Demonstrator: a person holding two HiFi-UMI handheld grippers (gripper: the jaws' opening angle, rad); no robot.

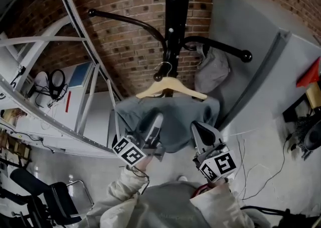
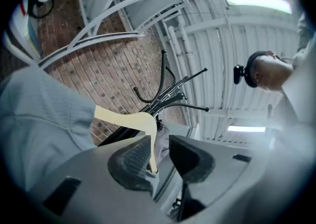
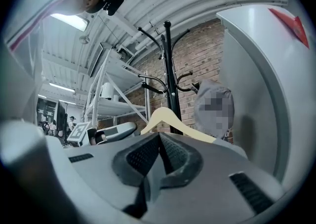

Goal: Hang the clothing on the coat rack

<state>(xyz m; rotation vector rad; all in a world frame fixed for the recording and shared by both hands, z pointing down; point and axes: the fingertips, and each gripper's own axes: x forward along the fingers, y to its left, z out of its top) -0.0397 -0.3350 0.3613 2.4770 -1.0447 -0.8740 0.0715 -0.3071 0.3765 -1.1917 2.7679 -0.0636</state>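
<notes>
The left gripper [image 2: 159, 145] has its jaws wide apart. The end of the pale hanger [image 2: 123, 119] runs down between them along one pad, and the other pad stands clear of it. The right gripper [image 3: 159, 136] has its jaws closed tip to tip; I can't make out whether any cloth is caught there.

The grey top [image 1: 173, 121] hangs on the hanger in front of the rack [image 1: 173, 16], with both grippers at its lower edge. The hanger's hook sits by the ball end of a low rack arm, but whether it rests there is hard to tell. The rack's top is cut off.

A grey bundle [image 1: 213, 69] hangs just right of the hanger. Shelving [image 1: 75, 96] crowds the left, a grey panel [image 1: 251, 46] the right, and a brick wall [image 1: 125, 36] stands behind.
</notes>
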